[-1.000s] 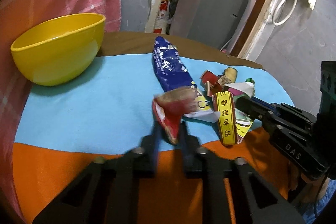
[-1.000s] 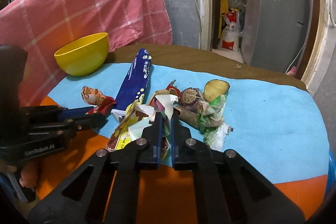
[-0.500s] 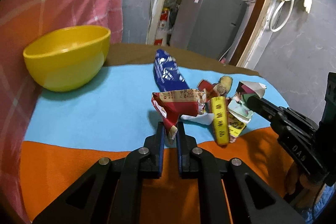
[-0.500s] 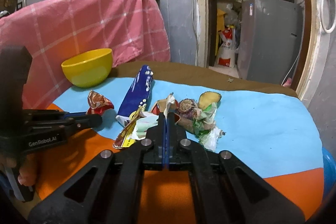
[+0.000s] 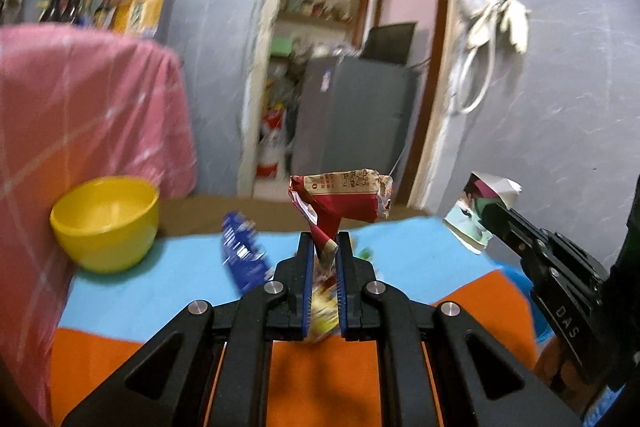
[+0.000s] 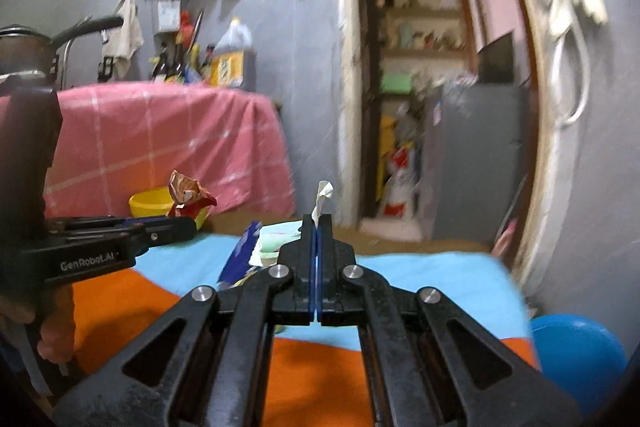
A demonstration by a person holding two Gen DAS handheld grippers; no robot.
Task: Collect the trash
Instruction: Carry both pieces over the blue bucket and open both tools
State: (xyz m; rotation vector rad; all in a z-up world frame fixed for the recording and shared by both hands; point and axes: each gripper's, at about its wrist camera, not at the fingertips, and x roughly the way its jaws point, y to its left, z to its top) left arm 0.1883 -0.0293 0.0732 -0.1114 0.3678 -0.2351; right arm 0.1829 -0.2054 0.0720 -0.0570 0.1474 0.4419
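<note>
Trash is split: a red crumpled wrapper (image 5: 340, 205) is pinched in the left gripper (image 5: 323, 255) and held up off the table, a white printed paper scrap (image 5: 486, 205) is clamped in the right gripper (image 6: 316, 227), and the rest, incl. a long blue wrapper (image 5: 242, 259), lies on the table w/ blurred bits behind the left fingers. Table (image 5: 160, 307) has a light-blue cloth toward the far side and orange toward the near side, brown edge beyond. Room: grey walls, pink checked cloth (image 5: 80, 115) draped at left, open doorway w/ shelves, grey fridge (image 5: 352, 119) inside it, white gloves and a cord loop hanging on the right wall, bottles and a big jug on a ledge behind the pink cloth. Yellow bowl (image 5: 106, 223) sits at the table's far left, beside the pink cloth; nothing visible inside it. Blue round object (image 6: 576, 351) shows low at right in the right wrist view, what it is can't tell. Left tongs narrow, pads pressing the wrapper's twisted lower end, rest of it sticking up above the tips. Right tongs fully closed, pads nearly touching, a thin strip of the paper poking up from between them. Both grippers point roughly level across the table, side by side, well apart; a hand (image 6: 44, 327) grips the left unit's handle.
</note>
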